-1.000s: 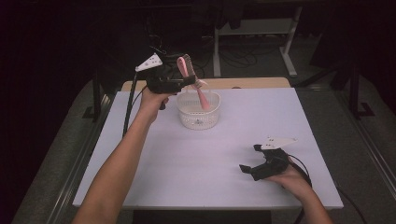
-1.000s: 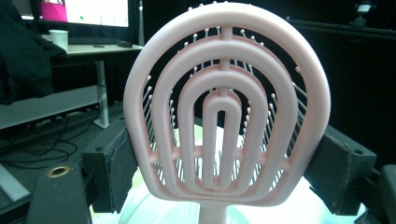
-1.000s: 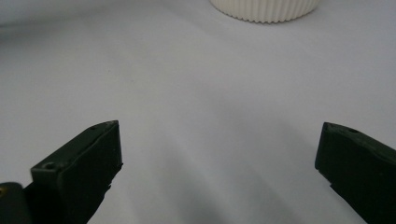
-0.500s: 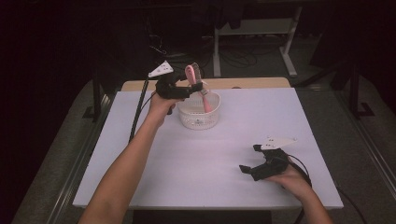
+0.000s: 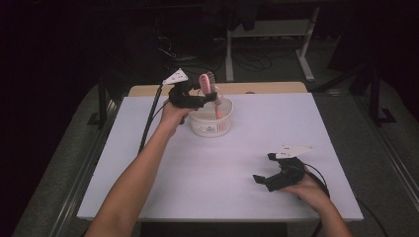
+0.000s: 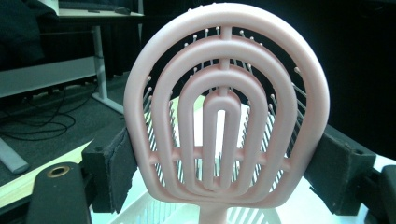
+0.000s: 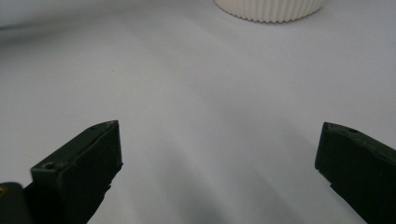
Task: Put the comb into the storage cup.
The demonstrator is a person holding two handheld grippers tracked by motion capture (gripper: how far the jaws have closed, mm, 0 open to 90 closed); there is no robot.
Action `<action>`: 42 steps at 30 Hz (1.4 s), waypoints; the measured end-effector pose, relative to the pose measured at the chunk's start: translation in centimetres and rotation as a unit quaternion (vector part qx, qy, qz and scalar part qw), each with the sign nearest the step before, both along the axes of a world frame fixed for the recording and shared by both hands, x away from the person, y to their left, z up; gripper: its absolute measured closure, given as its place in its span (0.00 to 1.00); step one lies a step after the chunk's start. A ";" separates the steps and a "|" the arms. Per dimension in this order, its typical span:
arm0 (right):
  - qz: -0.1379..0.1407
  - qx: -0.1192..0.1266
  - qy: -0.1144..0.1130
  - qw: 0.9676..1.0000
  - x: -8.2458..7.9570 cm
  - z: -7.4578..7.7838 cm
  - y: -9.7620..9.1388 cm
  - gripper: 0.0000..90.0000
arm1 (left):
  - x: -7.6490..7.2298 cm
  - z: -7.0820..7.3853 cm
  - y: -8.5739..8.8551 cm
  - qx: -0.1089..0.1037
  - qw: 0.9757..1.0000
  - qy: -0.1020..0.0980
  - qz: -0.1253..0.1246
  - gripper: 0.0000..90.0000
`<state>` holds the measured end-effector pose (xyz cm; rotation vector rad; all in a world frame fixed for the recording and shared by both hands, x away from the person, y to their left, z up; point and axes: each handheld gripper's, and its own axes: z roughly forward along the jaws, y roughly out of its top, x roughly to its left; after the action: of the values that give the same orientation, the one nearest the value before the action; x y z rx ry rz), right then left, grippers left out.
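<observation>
The left gripper [image 5: 210, 96] is clamped on a pink brush [image 5: 207, 86] at the far side of the table [image 5: 197, 177], its black jaws pressing the two edges of the oval head near its lower part — the left gripper view shows the brush [image 6: 226, 107] upright between them, the back of the vented head toward the camera, with concentric loops and fine pins showing through the gaps. In the high view the brush stands nearly vertical, head up above the jaws, handle pointing down into a white ribbed basket [image 5: 211, 122] that sits on the table just beside the left hand [image 5: 173, 112]; whether the handle's tip touches the basket's floor cannot be told. The basket rim [image 6: 154, 210] appears just below the brush head in the left gripper view. The right gripper [image 5: 264, 178] lies low over the near right part of the table, well apart from brush and basket, held by the right hand [image 5: 301, 187]. Its jaws stand wide apart with nothing between them — the right gripper view shows bare white tabletop [image 7: 210, 116] in the gap and the basket's ribbed base [image 7: 268, 9] far ahead at the top edge.
</observation>
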<state>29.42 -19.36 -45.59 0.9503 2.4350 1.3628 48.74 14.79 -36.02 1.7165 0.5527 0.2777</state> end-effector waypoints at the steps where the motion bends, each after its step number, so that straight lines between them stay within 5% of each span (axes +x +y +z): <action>1: 0.000 0.000 0.000 1.000 0.0 0.0 0.0 0.00 | 0.0 -0.1 -0.1 0.001 1.000 0.001 0.000 0.22; 23: 0.001 0.000 -0.001 1.000 0.0 0.0 0.0 0.00 | -0.5 -0.9 0.8 0.013 1.000 -0.001 0.006 0.21; 42: 0.000 -0.001 -0.002 1.000 -0.1 0.0 0.1 0.00 | -1.6 -1.5 4.2 0.030 1.000 0.002 0.008 0.21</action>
<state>29.36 -19.29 -45.56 0.9463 2.4331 1.3610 47.15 18.95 -37.50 1.7713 0.5667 0.3052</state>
